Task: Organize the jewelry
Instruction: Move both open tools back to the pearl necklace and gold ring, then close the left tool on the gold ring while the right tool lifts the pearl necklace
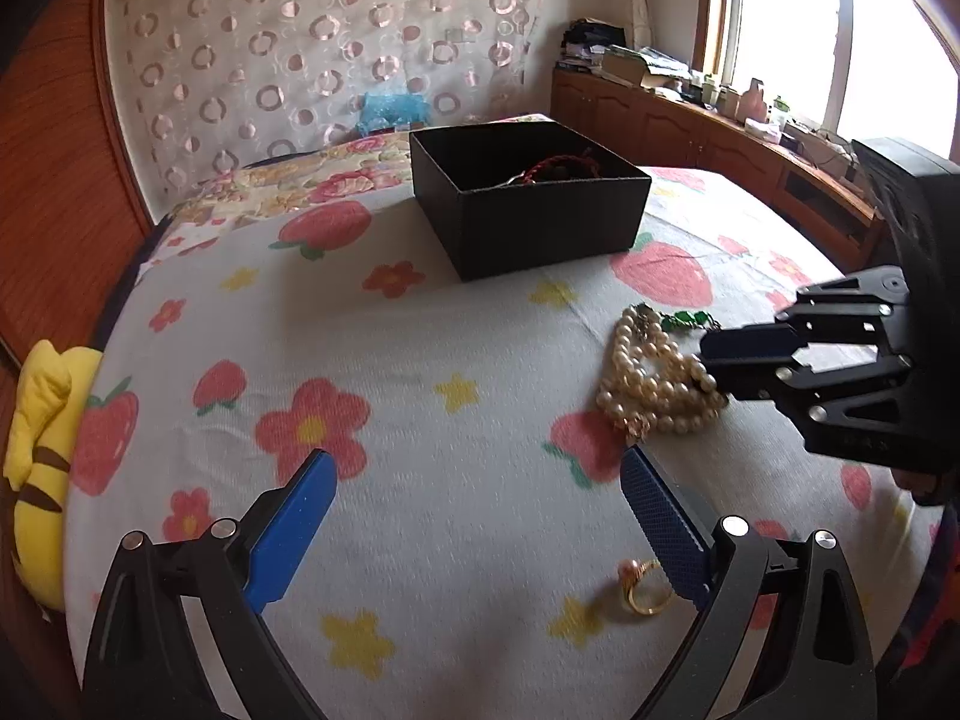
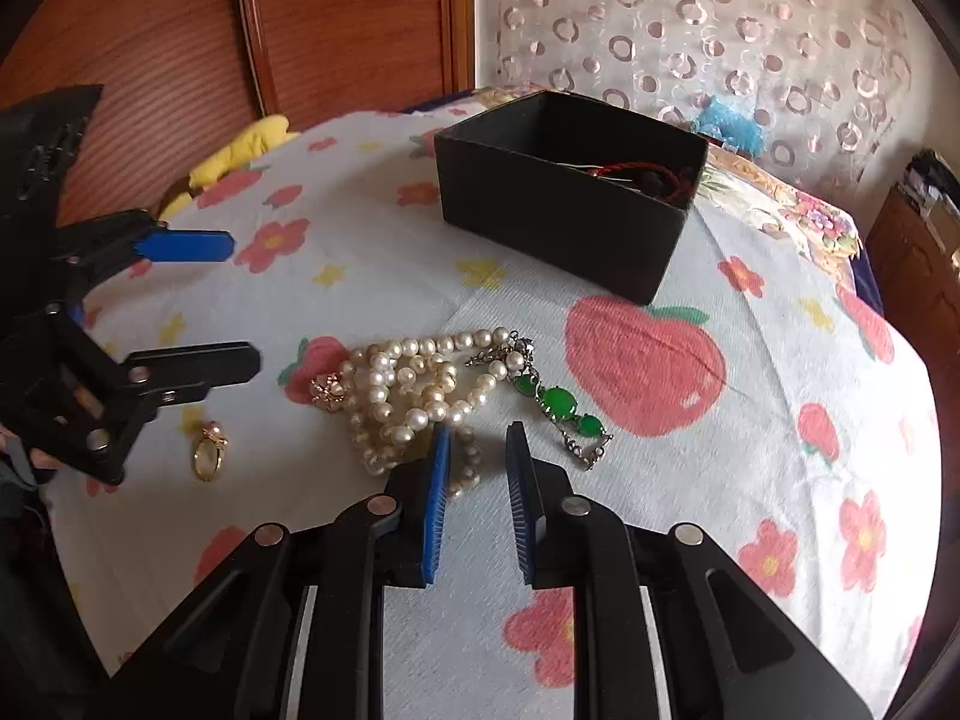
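A pearl necklace [image 2: 414,396] lies heaped on the flowered bedspread, also in the left wrist view [image 1: 654,384]. A green-stone bracelet [image 2: 558,405] lies right of it. A gold ring [image 2: 209,453] lies to the left, and shows by my left gripper's right finger [image 1: 645,591]. A black open box [image 2: 570,192] [image 1: 528,198] stands behind, holding a red cord. My right gripper [image 2: 477,450] is narrowly open, with a pearl strand between its fingertips. My left gripper [image 1: 474,474] is wide open and empty, just above the bed.
A yellow plush toy [image 1: 36,456] lies at the bed's left edge by the wooden headboard [image 2: 300,30]. A cluttered wooden cabinet [image 1: 690,120] runs under the window. A patterned curtain [image 1: 324,48] hangs behind the bed.
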{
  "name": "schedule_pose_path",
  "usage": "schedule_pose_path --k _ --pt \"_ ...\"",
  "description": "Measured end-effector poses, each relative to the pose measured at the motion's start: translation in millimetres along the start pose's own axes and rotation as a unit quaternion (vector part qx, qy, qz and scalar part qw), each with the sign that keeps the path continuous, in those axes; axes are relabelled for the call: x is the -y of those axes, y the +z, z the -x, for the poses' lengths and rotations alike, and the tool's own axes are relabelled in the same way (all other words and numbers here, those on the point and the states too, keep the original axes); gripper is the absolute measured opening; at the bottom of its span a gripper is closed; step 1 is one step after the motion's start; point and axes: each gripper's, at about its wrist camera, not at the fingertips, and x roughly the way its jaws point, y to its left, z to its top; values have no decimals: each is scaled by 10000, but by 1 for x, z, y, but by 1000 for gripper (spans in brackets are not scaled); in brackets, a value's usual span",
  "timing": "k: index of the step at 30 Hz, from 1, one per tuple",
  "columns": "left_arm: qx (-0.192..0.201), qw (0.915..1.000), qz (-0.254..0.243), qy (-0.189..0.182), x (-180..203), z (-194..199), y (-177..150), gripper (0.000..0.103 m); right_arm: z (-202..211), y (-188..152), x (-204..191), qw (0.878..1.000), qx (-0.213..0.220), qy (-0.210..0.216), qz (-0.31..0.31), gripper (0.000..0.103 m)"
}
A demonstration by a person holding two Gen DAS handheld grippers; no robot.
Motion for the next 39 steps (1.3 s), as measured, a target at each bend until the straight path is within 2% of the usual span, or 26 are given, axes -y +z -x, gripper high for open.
schedule_pose_path --k 2,3,4,9,16,23,28,31,33,35,36,37,39 --pt "-16 10000 -30 -23 2 2 -2 92 -1 0 -1 10000 13 -22 48 19" --pt "-2 10000 -37 -46 3 4 -3 92 0 -1 -2 10000 26 1 78 9" --pt "2 10000 -37 -77 4 6 -4 92 0 -1 -3 10000 30 -17 87 8" --pt "-29 9998 -51 -178 11 13 -13 92 11 -4 -4 9996 230 -108 112 8" --pt "-200 9994 -44 -281 21 14 -27 92 58 4 7 9960 867 -171 -155 8" --pt "-108 9988 -163 -447 30 22 -32 90 84 5 16 9928 1128 -284 -288 8" --pt "-168 9980 -358 -488 41 22 -37 59 90 5 17 9927 1134 -305 -282 8" --pt "-158 9980 -434 -435 43 22 -38 50 92 5 18 9927 1139 -304 -262 8" --pt "-125 9977 -496 -434 46 22 -39 49 95 7 18 9923 1178 -285 -271 8" --pt "-93 9975 -575 -400 48 22 -40 38 100 10 18 9916 1242 -267 -257 8" --pt "-70 9974 -583 -423 48 23 -41 27 102 12 17 9913 1267 -277 -238 8" --pt "-55 9974 -565 -450 48 23 -41 22 105 14 17 9910 1289 -280 -217 8" --pt "-59 9975 -501 -501 45 23 -41 22 110 18 16 9904 1336 -296 -174 8"
